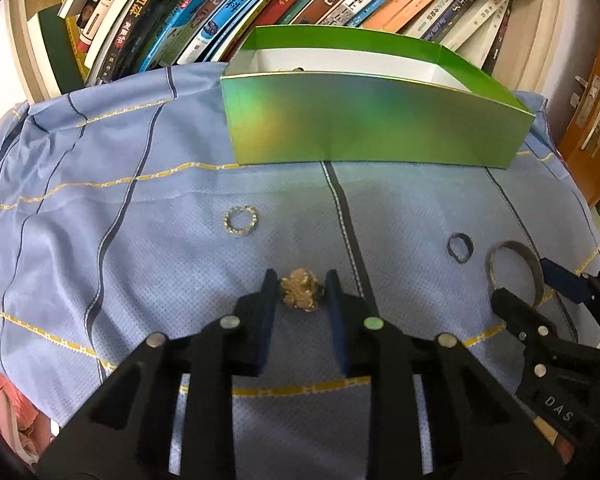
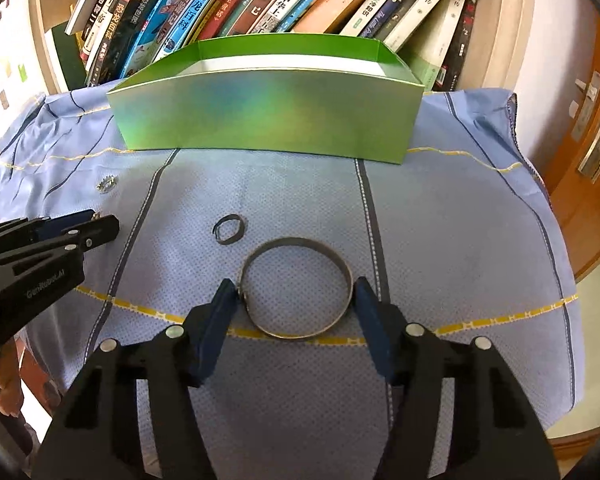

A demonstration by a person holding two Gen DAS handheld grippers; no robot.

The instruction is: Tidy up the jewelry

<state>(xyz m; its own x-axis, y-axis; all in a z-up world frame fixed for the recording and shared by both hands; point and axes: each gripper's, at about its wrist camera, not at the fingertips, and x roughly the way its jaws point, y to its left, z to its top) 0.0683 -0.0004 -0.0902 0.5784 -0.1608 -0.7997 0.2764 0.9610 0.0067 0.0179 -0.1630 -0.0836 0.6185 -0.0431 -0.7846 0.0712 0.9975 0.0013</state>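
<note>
A gold clustered ornament (image 1: pixel 300 294) lies on the blue cloth, and my left gripper (image 1: pixel 300 276) is shut on it, a blue pad against each side. A thin metal bangle (image 2: pixel 300 242) lies flat on the cloth with my right gripper (image 2: pixel 295 284) shut on it, its pads pressing on the left and right rims. Between the two grippers lies a small dark ring (image 2: pixel 229 230). A sparkling stone-set ring (image 1: pixel 240 221) rests further left. The open green box (image 2: pixel 268 116) stands behind them, its inside mostly hidden.
The blue striped cloth (image 1: pixel 100 240) covers the table and hangs over its edges. A row of leaning books (image 1: pixel 220 8) fills the shelf right behind the box. A wooden door with a handle (image 2: pixel 596 148) is at the right.
</note>
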